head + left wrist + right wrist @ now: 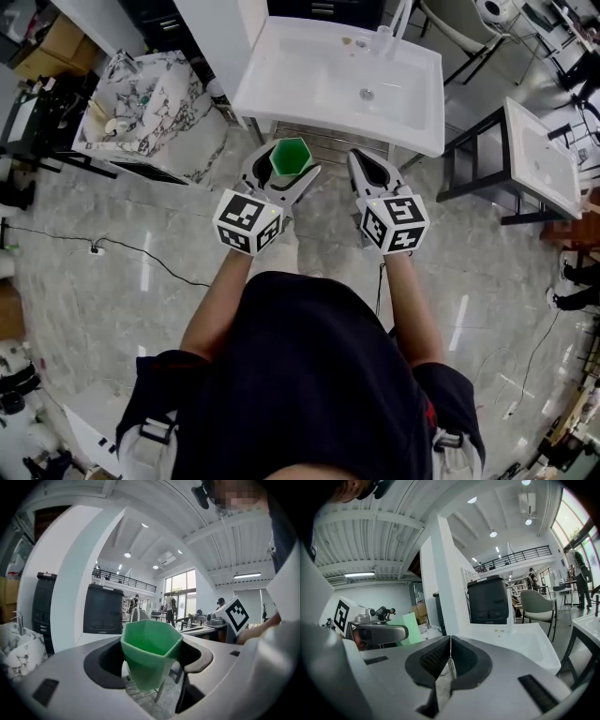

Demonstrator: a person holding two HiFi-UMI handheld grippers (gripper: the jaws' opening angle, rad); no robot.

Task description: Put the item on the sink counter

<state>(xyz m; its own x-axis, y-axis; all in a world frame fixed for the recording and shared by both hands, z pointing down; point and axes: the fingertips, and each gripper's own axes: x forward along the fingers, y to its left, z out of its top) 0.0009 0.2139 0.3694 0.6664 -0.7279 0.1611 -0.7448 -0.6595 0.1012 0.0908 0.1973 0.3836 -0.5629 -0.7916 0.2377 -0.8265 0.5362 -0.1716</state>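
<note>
Grip check, left gripper [284,173]: we are clamping the green cup [151,646] upright between widely spread jaws, its open mouth facing up. Just to its right, we are holding the right gripper [449,660] with its jaws pressed together, gripping nothing. Ahead of both grippers the white sink counter [281,89] is standing, apart from the cup.

We see the green cup [151,641] as smooth, matt plastic. The left gripper [287,167] and the right gripper [449,657] have smooth, matt grey plastic shells. The right one's pads [433,658] look black, rubbery and finely ribbed. The white sink [281,89] looks glossy, like glazed ceramic. The floor [141,281] is polished, veined stone that mirrors the lights.
</note>
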